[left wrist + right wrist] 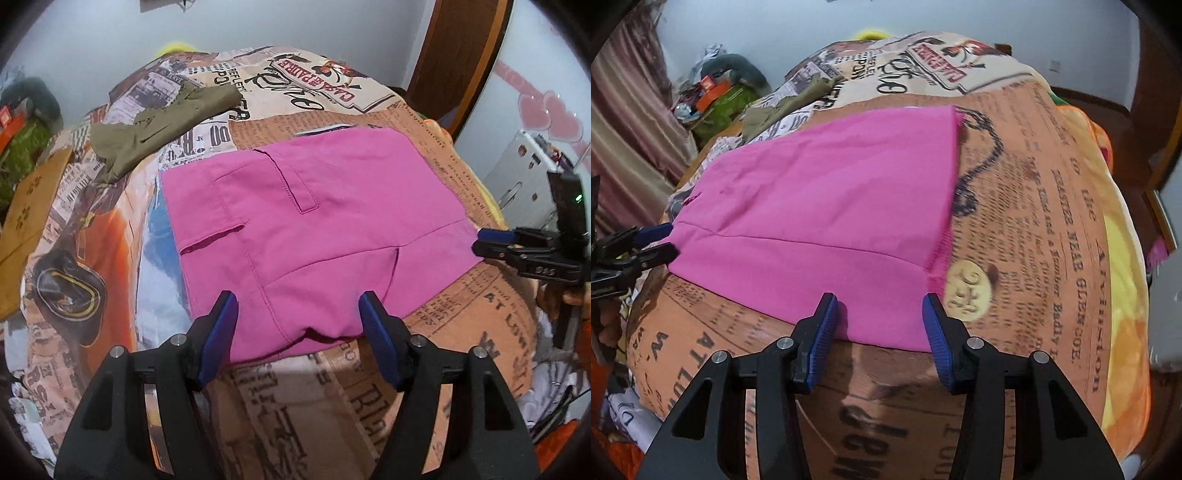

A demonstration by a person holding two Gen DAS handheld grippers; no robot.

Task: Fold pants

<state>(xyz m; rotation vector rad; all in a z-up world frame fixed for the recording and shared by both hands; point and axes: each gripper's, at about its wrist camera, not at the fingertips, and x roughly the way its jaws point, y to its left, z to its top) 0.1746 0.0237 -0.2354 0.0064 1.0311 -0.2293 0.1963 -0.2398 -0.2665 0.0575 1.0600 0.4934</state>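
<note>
Pink pants (295, 229) lie flat and folded on the newspaper-print bedspread (461, 325); pockets and waistband show in the left wrist view. The same pants (827, 206) fill the middle of the right wrist view, hem edge at the right. My left gripper (299, 306) is open, its blue pads hovering over the pants' near edge. My right gripper (879, 306) is open over the near edge too, holding nothing. The right gripper also shows at the right of the left wrist view (491, 243), and the left gripper at the left of the right wrist view (657, 243).
An olive-green garment (159, 125) lies at the back left of the bed, also in the right wrist view (783, 107). A brown cardboard piece (29, 218) lies at the left. Clutter (713, 92) sits by the curtain. A wooden door frame (461, 55) stands at the back right.
</note>
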